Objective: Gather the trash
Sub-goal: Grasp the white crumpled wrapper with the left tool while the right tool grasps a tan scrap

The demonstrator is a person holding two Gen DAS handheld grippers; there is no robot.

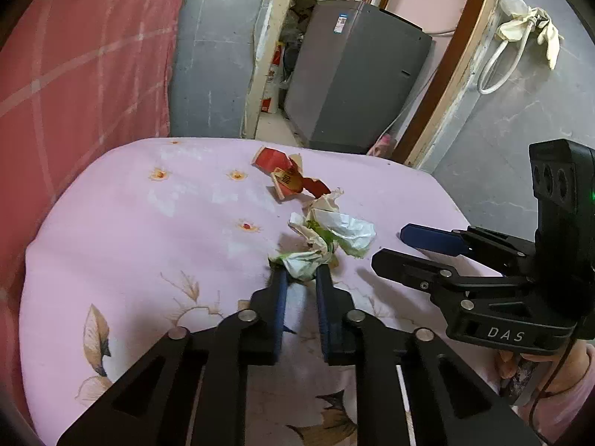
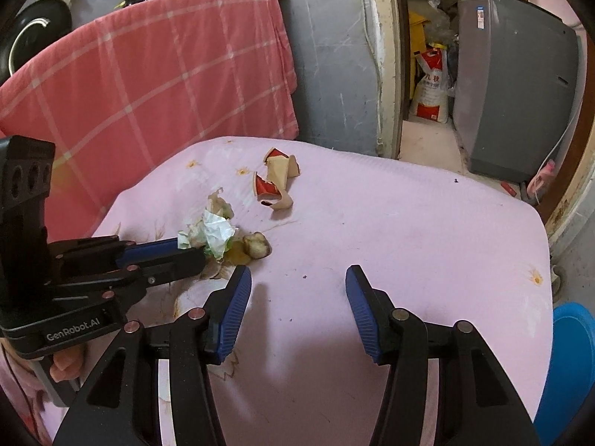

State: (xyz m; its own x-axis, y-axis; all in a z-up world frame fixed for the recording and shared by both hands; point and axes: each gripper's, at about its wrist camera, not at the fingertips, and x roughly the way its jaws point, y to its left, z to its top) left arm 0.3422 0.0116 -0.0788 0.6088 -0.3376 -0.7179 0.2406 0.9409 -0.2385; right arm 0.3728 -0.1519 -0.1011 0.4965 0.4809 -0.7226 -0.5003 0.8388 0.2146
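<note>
Left gripper (image 1: 301, 273) reaches forward low over the pink floral tablecloth (image 1: 148, 241), fingers near level, clamped on the near end of a crumpled white-and-green wrapper (image 1: 327, 238). The blue pads (image 1: 283, 290) pinch the wrapper's lower tip; the rest of the wad lies on the cloth just beyond the fingertips. In the right wrist view the same gripper comes in from the left edge, held sideways, tips buried in the wrapper (image 2: 214, 232).

Right gripper (image 2: 297, 278) hovers above bare cloth, jaws spread wide, nothing between them. It sits beside the left one and points toward the table's far side. In the left wrist view it enters from the right, tilted, fingers aimed at the wrapper but apart from it (image 1: 386, 247).

Torn red paper cup (image 1: 290, 178) lies farther back on the table, apart from the wrapper. Small brown food scrap (image 2: 256, 245) sits just right of the wrapper, by a yellowish stain.

Red checked cloth (image 2: 167, 74) hangs behind the table. Grey appliance (image 2: 513, 85) stands by the doorway. Blue bin (image 2: 569, 364) sits at the table's right edge.
</note>
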